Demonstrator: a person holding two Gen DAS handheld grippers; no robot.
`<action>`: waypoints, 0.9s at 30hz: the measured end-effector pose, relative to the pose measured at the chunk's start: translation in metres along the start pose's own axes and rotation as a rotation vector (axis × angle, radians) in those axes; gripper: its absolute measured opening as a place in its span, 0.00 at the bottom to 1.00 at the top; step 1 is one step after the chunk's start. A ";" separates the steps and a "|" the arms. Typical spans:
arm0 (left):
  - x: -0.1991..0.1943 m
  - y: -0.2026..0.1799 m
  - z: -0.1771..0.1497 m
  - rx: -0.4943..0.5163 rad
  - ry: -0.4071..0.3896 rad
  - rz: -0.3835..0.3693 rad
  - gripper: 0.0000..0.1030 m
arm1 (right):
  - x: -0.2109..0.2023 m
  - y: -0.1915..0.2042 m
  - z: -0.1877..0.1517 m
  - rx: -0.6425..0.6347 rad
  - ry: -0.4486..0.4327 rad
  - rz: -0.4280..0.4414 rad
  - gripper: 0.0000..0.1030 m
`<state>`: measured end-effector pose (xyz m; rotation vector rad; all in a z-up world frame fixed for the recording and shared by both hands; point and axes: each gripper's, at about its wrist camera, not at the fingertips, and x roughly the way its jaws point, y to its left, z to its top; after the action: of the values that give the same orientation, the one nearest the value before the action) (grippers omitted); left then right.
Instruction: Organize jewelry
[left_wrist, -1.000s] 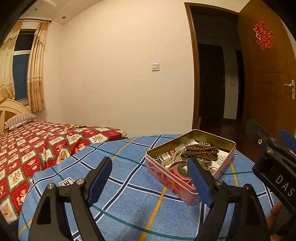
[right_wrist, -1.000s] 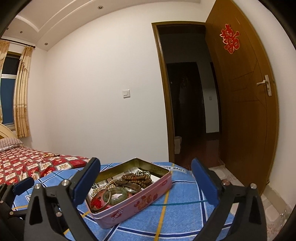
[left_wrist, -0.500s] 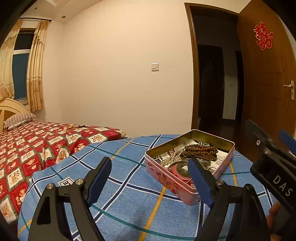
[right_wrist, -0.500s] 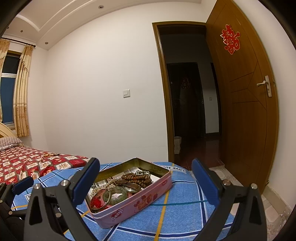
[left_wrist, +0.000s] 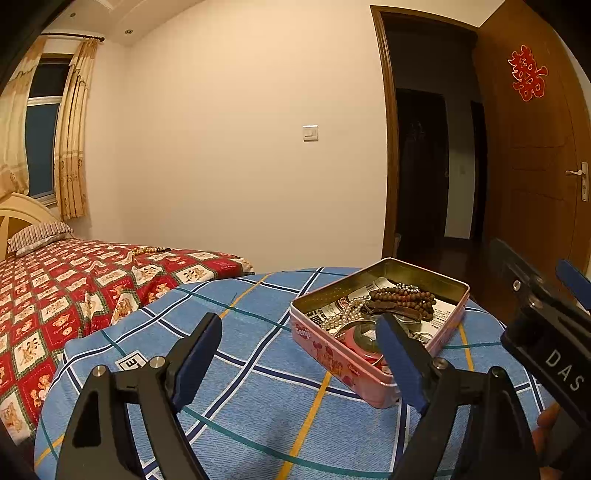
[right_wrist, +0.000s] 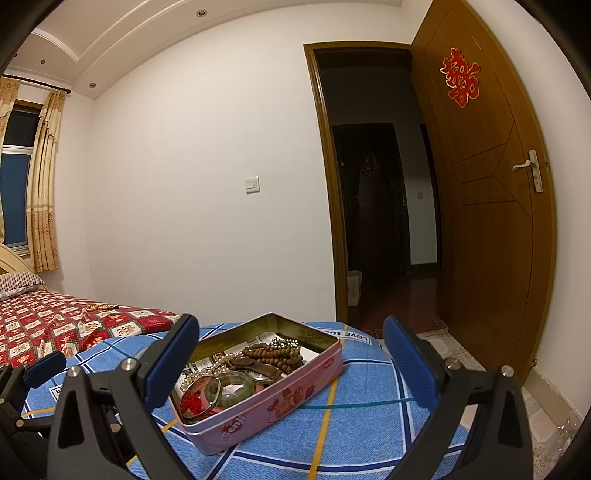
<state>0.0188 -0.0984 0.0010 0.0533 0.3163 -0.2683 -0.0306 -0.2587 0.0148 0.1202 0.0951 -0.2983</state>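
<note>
Jewelry fills a pink tin (left_wrist: 369, 363) that we see from the left wrist, sitting on a blue checked cloth (left_wrist: 258, 387) over a rounded surface. Our left hand-held gripper (left_wrist: 299, 354) hangs just short of the tin with its blue-padded fingers spread wide and nothing between them; the right-side finger overlaps the tin's near corner in this view, and we cannot tell if it touches. Inside the tin lie brown wooden beads (left_wrist: 402, 297), a pearl strand (left_wrist: 341, 314) and a greenish bangle (left_wrist: 364, 338), all on printed paper. To the right, part of the right hand-held gripper (left_wrist: 546, 328) shows. A bed with a red patterned cover (left_wrist: 74, 288) stands to the left, with a bead string (left_wrist: 147, 250) lying on it.

From the right wrist, we see our right hand-held gripper (right_wrist: 291, 365) also released, fingers wide apart and empty, framing the tin (right_wrist: 273, 410) from the near side. The green bangle (right_wrist: 229, 387), a thin gold bangle (right_wrist: 199, 397) around something red, and the wooden beads (right_wrist: 275, 356) rest inside. Behind, a wooden door (right_wrist: 491, 206) stands open.
</note>
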 end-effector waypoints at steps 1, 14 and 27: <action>0.000 0.000 0.000 -0.001 0.000 0.000 0.83 | 0.000 0.000 0.000 0.000 0.000 -0.001 0.99; 0.000 0.002 -0.001 -0.005 0.009 -0.002 0.84 | 0.001 0.000 0.000 0.000 0.002 -0.001 0.99; 0.000 0.003 0.000 -0.010 0.011 -0.002 0.85 | 0.001 -0.001 -0.001 -0.001 0.005 -0.003 0.99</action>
<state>0.0199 -0.0960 0.0007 0.0447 0.3290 -0.2687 -0.0299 -0.2595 0.0134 0.1195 0.1005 -0.3009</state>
